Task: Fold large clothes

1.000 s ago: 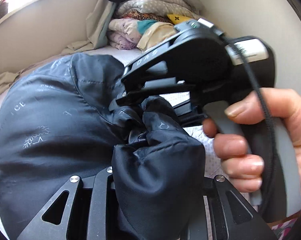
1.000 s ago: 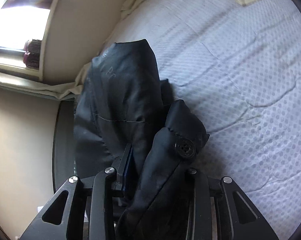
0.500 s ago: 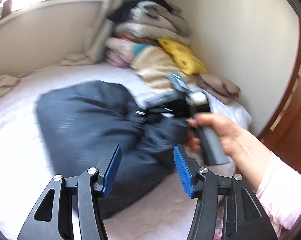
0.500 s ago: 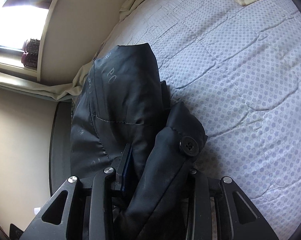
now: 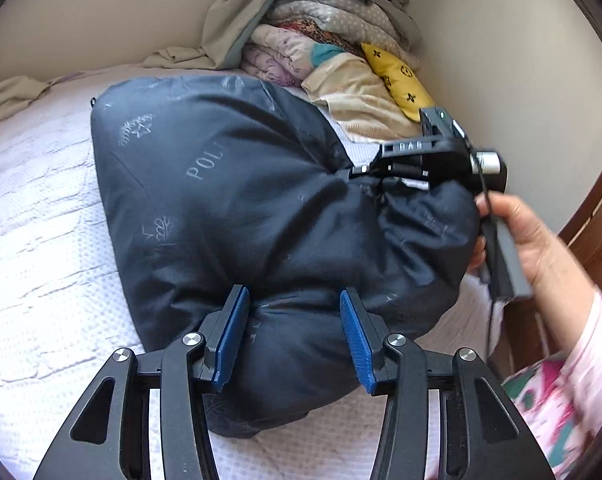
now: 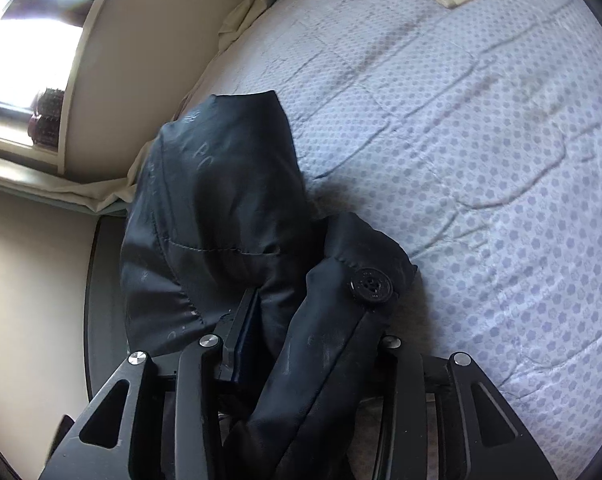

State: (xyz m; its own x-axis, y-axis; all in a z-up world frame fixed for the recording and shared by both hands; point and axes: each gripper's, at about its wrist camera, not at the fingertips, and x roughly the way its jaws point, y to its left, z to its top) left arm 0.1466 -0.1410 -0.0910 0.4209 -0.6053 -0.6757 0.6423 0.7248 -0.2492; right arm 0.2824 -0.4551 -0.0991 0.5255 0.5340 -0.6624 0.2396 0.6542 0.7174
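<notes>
A dark navy padded jacket (image 5: 221, 184) lies bundled on the white bed cover (image 5: 33, 240). My left gripper (image 5: 293, 300) straddles the bundle's near fold. Its jaws are closing, the blue pads (image 5: 233, 332) still show their faces, and fabric bulges between them. At the bundle's right end, a hand (image 5: 529, 228) holds my right gripper (image 5: 361, 176), which has a bunch of jacket in its jaws. In the right wrist view the jacket (image 6: 221, 200) fills the right gripper (image 6: 313, 320), whose jaws are opening. A black button (image 6: 371, 285) sits on the fold over its right finger.
A pile of folded clothes and bedding (image 5: 333, 40) with a yellow cushion (image 5: 397, 76) fills the far corner against the cream wall. A wooden frame (image 5: 597, 232) borders the bed at right. The patterned bed cover (image 6: 481, 140) stretches beyond the jacket. A window (image 6: 41, 40) is at left.
My left gripper let go of the jacket fold it was clamping, pulled back, and now straddles the bundle's near edge. The right gripper stayed on its bunch of fabric, barely moving.
</notes>
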